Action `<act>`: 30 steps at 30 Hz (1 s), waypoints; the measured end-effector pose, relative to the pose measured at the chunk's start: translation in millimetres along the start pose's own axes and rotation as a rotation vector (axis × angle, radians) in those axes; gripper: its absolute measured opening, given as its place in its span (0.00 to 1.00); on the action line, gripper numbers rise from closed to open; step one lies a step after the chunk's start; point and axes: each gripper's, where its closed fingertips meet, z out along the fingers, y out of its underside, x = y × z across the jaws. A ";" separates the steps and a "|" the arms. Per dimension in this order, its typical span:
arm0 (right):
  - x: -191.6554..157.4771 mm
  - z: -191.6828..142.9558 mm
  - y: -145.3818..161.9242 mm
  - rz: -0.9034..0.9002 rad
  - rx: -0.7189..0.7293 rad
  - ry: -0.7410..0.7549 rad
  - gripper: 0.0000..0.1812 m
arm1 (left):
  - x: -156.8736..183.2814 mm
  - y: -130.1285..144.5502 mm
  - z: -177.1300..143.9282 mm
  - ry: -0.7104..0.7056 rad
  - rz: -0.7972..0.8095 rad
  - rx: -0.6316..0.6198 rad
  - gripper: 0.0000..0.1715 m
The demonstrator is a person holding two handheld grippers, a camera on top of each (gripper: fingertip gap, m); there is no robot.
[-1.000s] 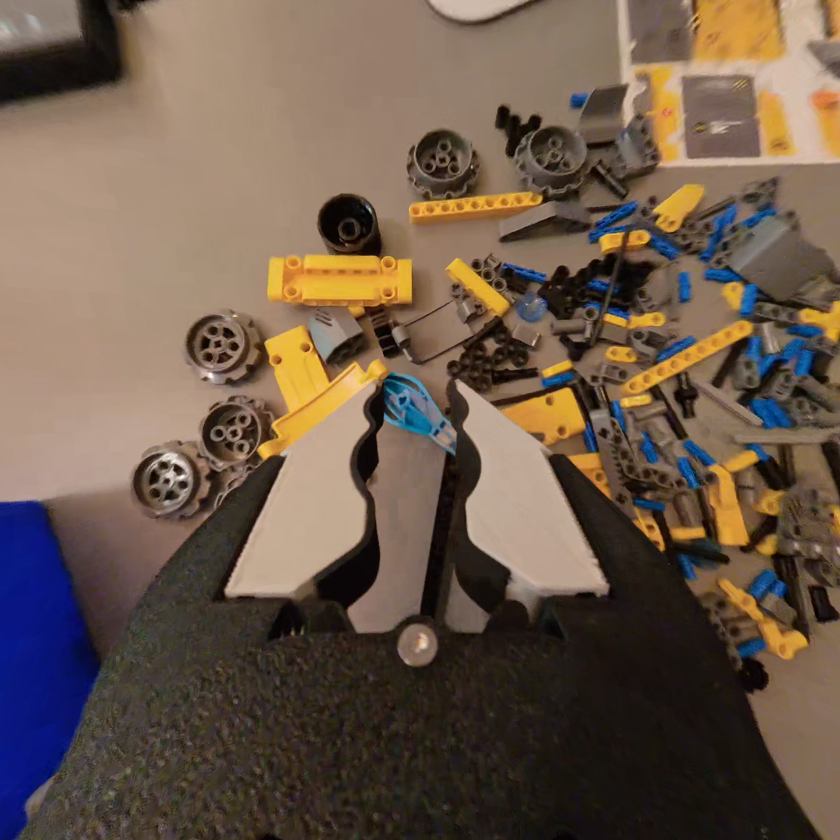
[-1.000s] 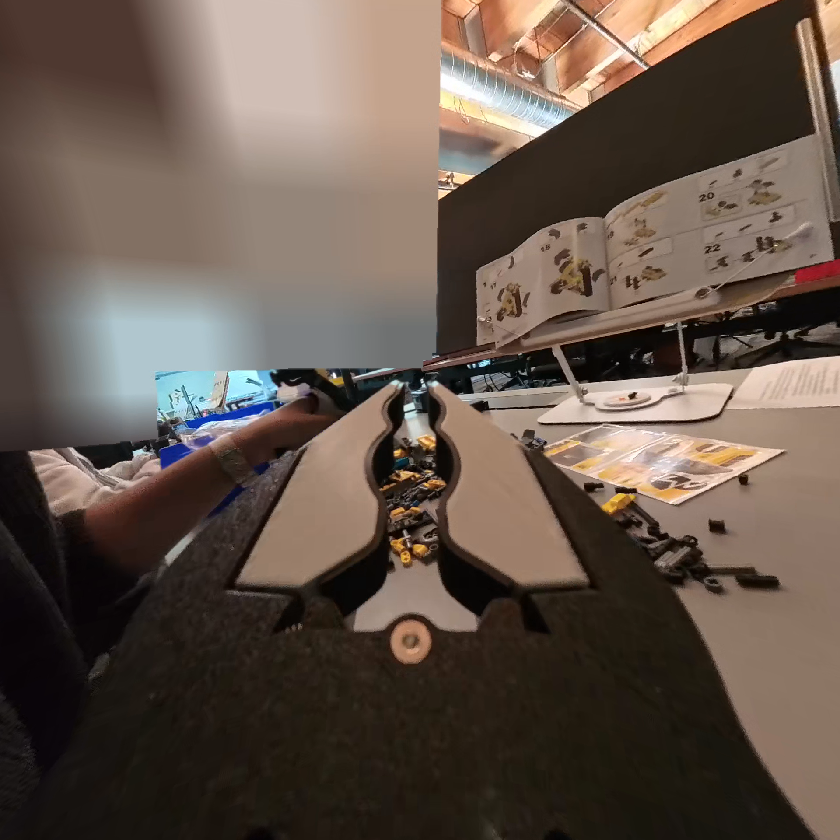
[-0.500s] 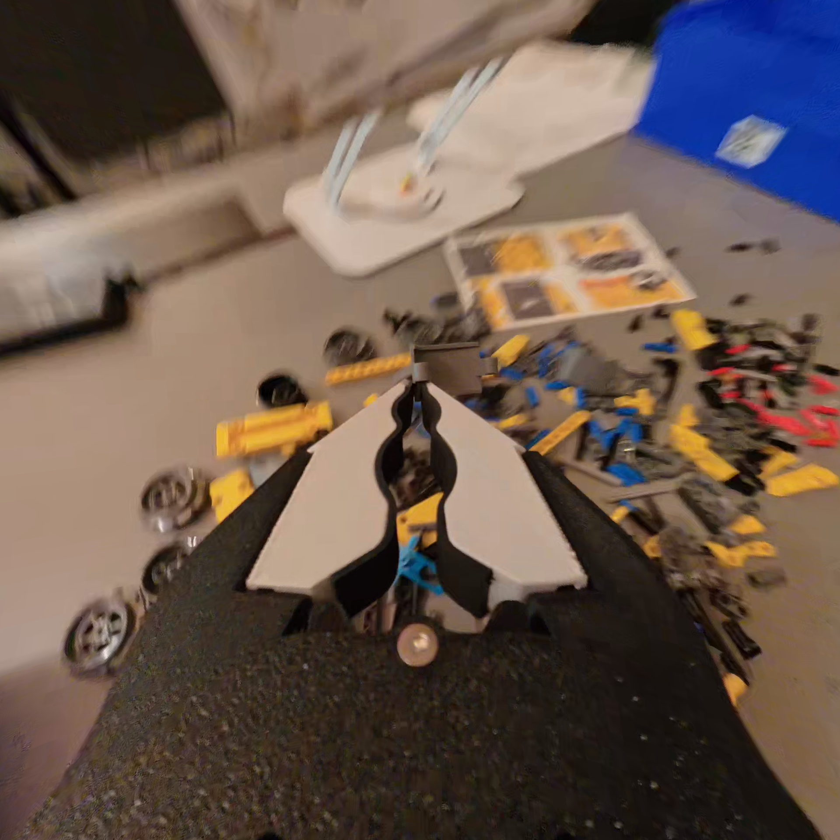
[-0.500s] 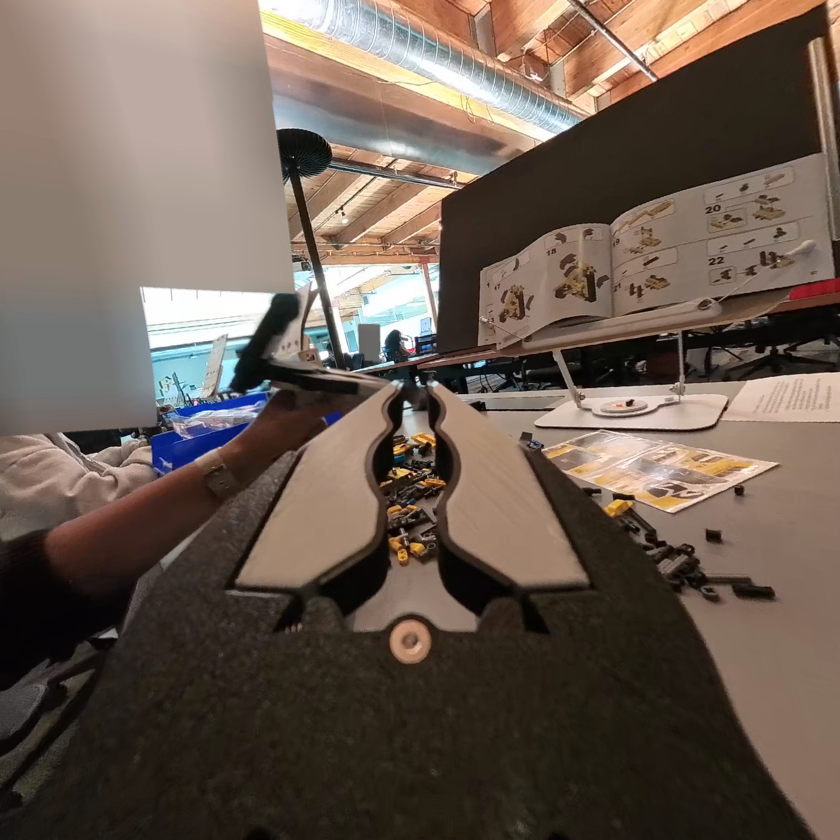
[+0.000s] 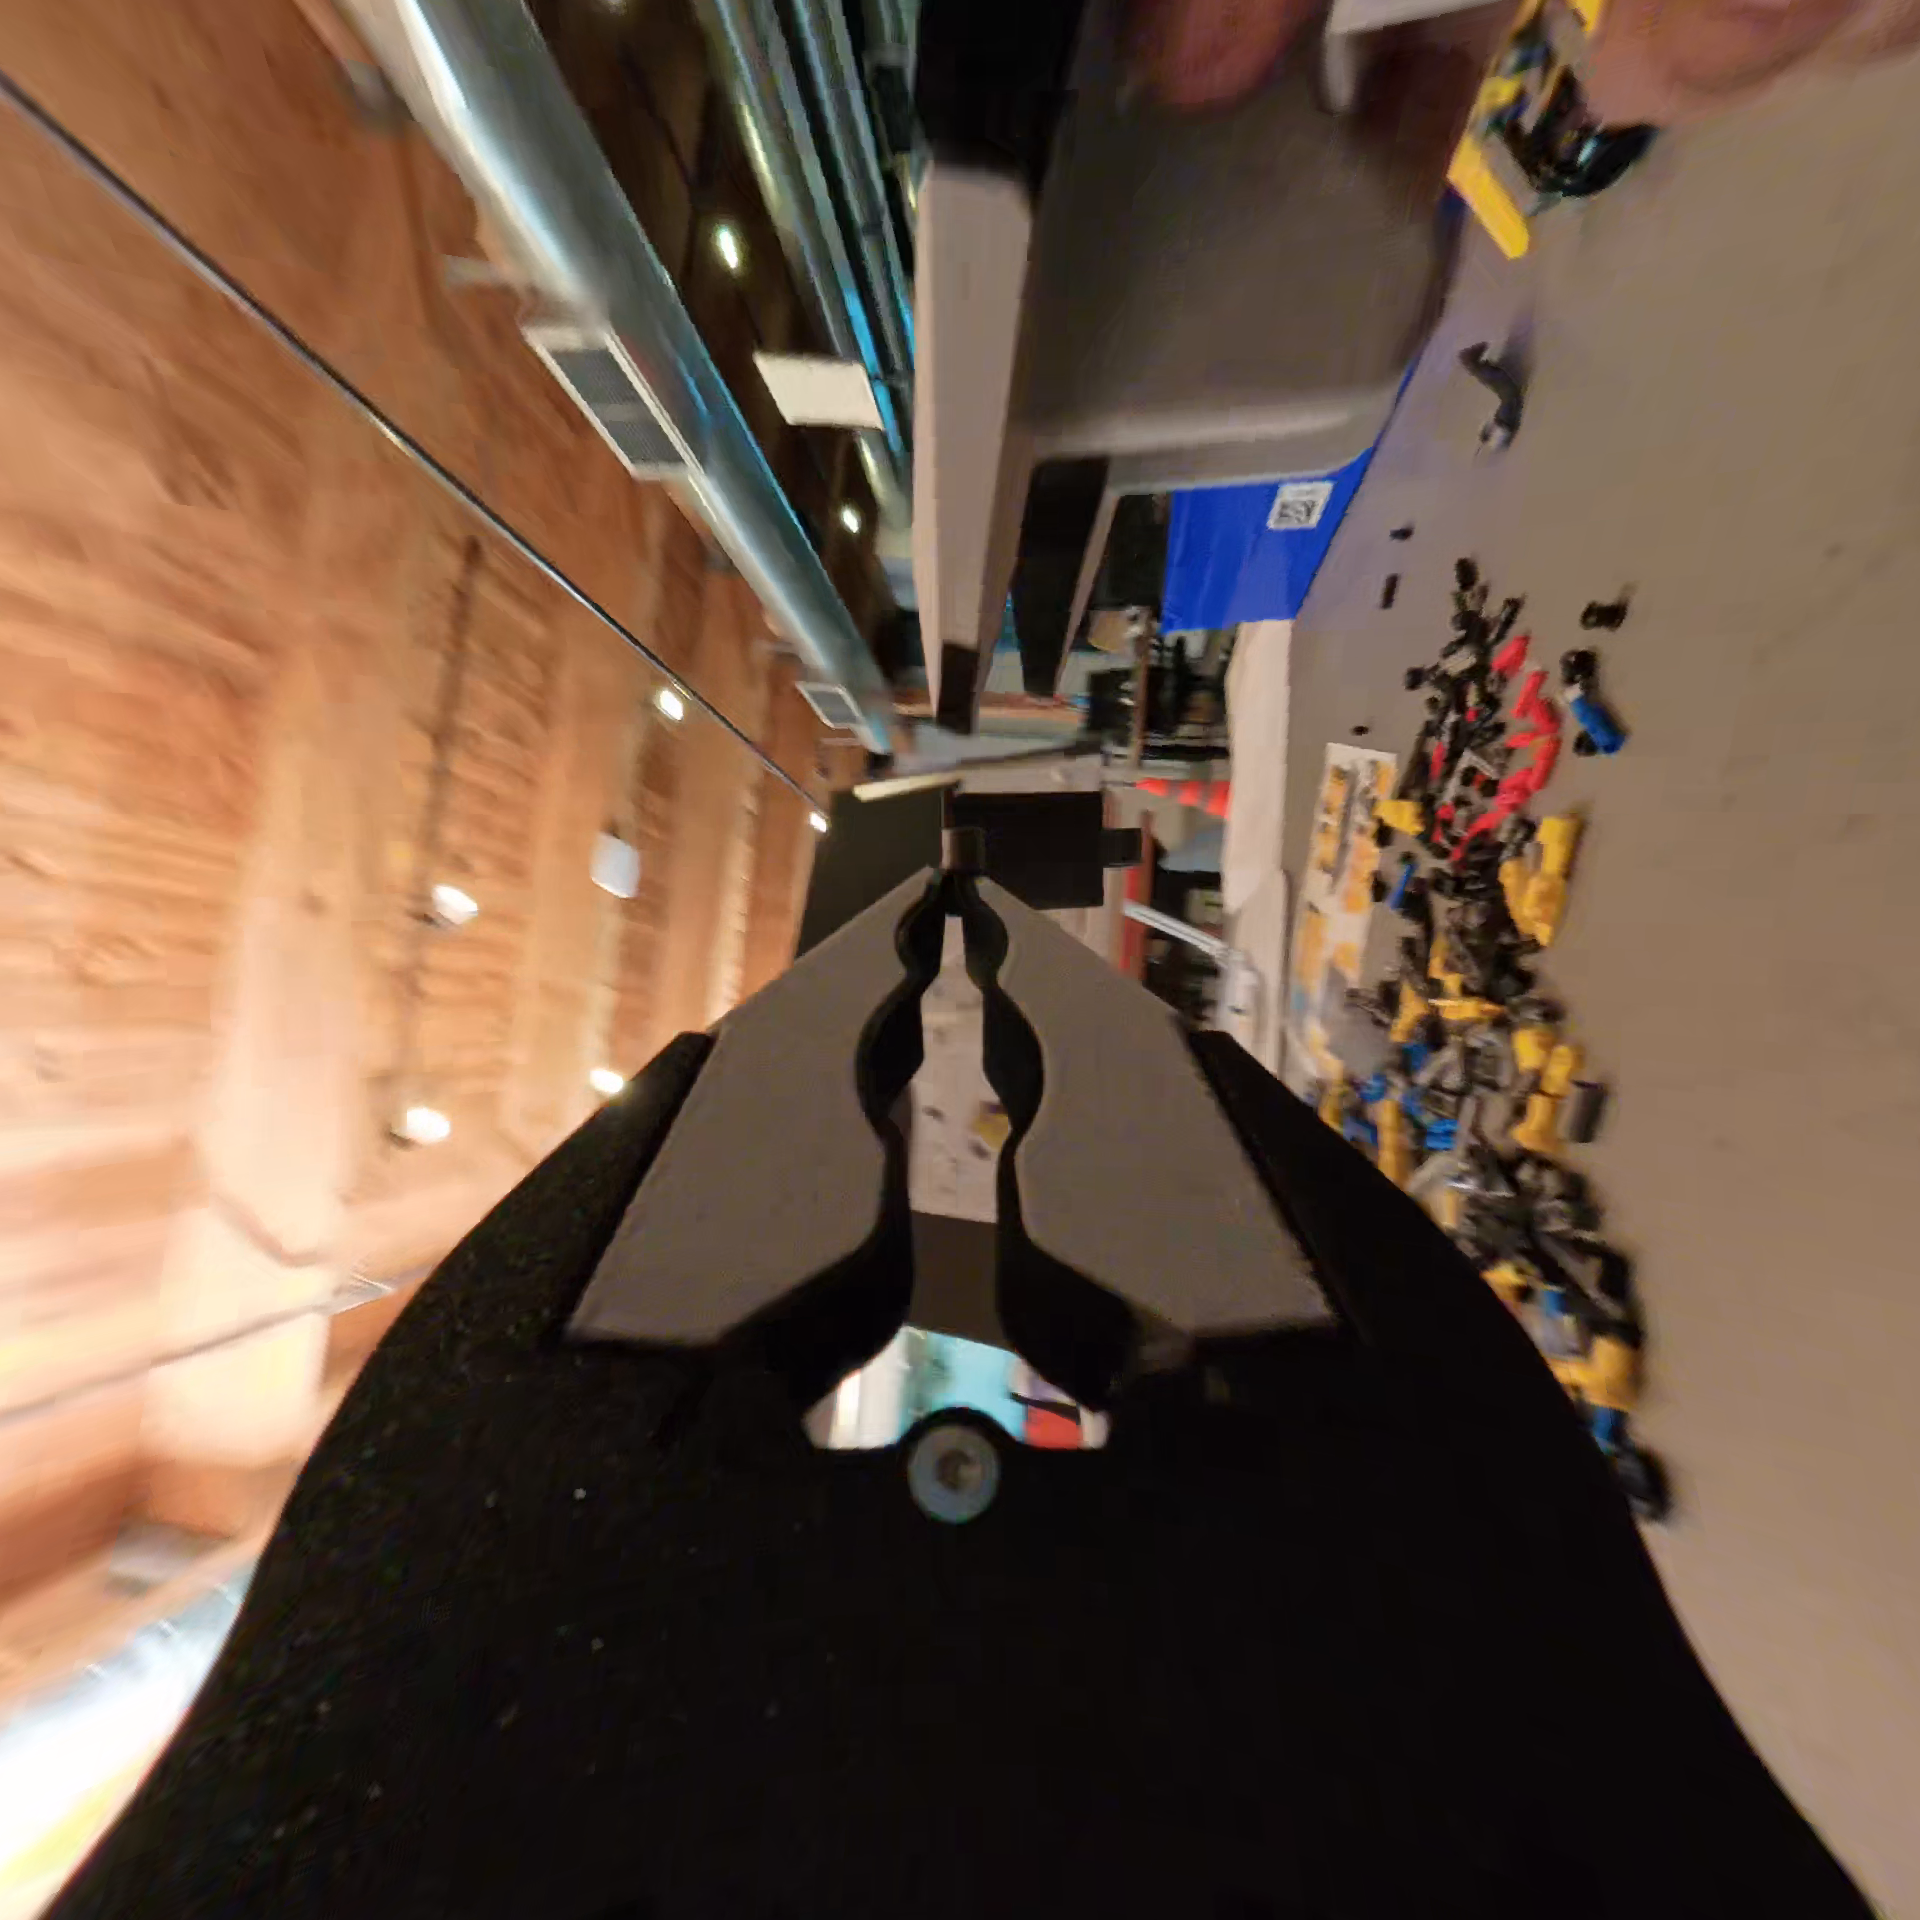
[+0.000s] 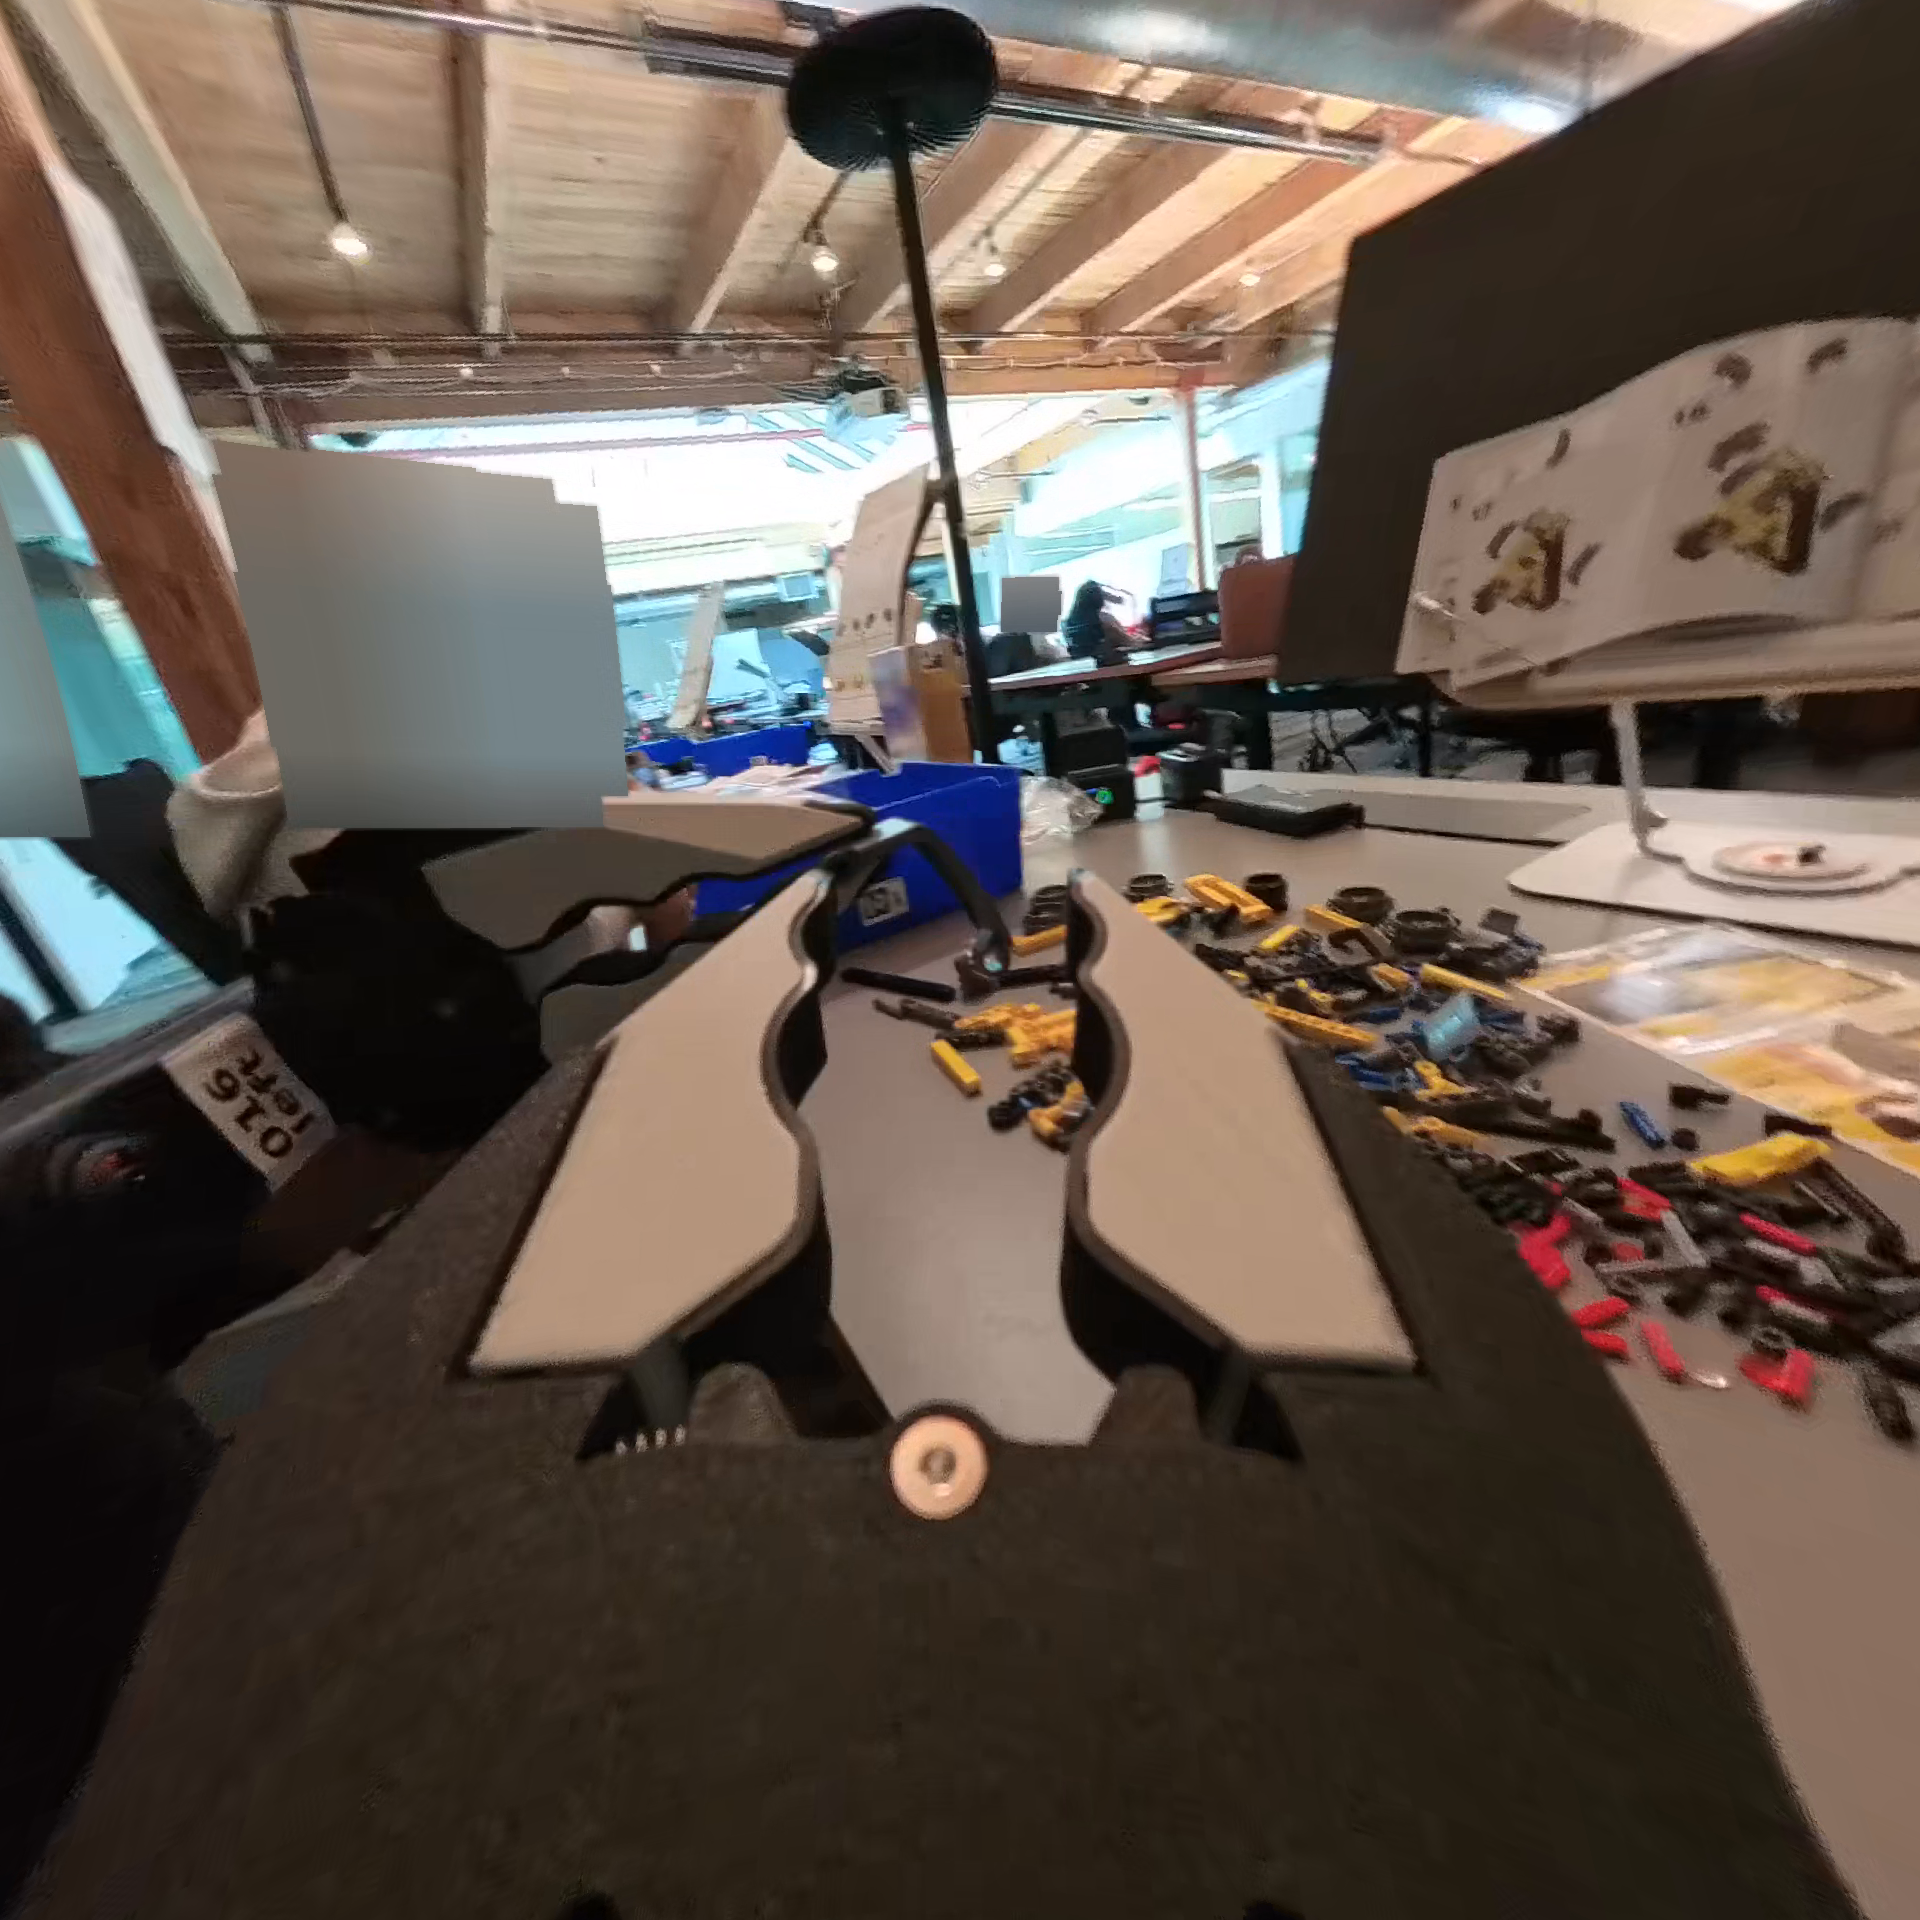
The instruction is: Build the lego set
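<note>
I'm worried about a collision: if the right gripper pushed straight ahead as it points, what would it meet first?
Probably the black frame piece that the shut left gripper holds just beyond the tips of the open right gripper; depth is unclear. Loose bricks lie farther on.

bare grey table (image 6: 935, 1226) ahead of right claw (image 6: 945, 904), loose bricks (image 6: 1455, 1049) crowding right

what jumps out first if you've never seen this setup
A sprawl of yellow, black, blue and red building pieces covers the right half of the grey table. Over its left side the left gripper is shut on a black frame, held in the air just ahead of the open right gripper. At the far right an open booklet sits on a white stand.
</note>
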 end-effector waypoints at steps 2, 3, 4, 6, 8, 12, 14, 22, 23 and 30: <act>-15.6 -6.2 -7.1 0.006 0.019 -0.073 0.24 | -7.2 -18.3 -7.1 -0.055 0.076 0.059 0.00; -24.7 -9.8 -11.9 0.041 0.033 -0.129 0.24 | -14.9 -26.9 -12.1 -0.095 0.109 0.081 0.00; -33.5 -14.2 -16.4 0.094 0.044 -0.191 0.24 | -23.2 -34.8 -17.6 -0.136 0.141 0.100 0.01; -46.4 -24.3 -24.8 0.264 0.060 -0.321 0.31 | -36.8 -47.0 -27.4 -0.207 0.184 0.130 0.00; -53.6 -34.0 -29.8 0.457 0.054 -0.438 0.36 | -47.3 -58.0 -36.3 -0.265 0.206 0.153 0.00; -62.7 -34.6 -7.8 0.521 -0.057 -0.434 0.44 | -53.8 -73.6 -46.9 -0.329 0.229 0.190 0.00; -76.1 -36.5 -9.7 0.540 -0.054 -0.476 0.44 | -52.5 -79.7 -48.8 -0.341 0.234 0.211 0.00; -77.8 -46.5 -11.3 0.455 -0.052 -0.375 0.28 | -37.8 -92.3 -46.5 -0.316 0.201 0.273 0.01; -75.6 -47.6 -10.7 0.441 -0.054 -0.350 0.28 | -36.5 -93.5 -45.1 -0.312 0.187 0.277 0.01; -56.4 -58.7 -10.5 0.377 -0.023 -0.216 0.27 | -26.0 -102.7 -32.7 -0.207 -0.047 0.300 0.01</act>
